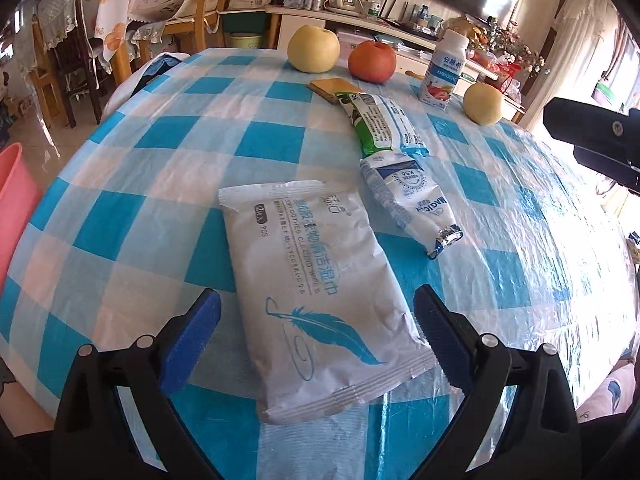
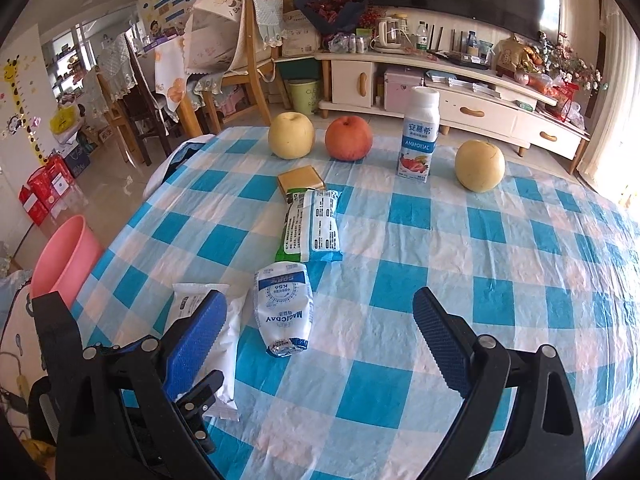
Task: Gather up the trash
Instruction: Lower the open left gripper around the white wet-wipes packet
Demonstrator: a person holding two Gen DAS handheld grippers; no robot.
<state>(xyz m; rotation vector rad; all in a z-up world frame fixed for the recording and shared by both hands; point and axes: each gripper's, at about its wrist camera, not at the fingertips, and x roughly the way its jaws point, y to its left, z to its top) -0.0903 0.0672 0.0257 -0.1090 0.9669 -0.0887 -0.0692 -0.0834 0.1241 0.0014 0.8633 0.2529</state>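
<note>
Presently the left gripper (image 1: 316, 322) hangs with jaws released either side of the white wipes packet (image 1: 316, 296) near the worktop's (image 1: 120, 208) front edge; the right gripper (image 2: 320, 330) is likewise released, empty.

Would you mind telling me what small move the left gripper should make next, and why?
Probably lower the left gripper and close on the white wipes packet with the blue feather print. Its jaws stand open on either side of the packet, which lies flat on the blue-and-white checked tablecloth, nearest of the wrappers.
</note>
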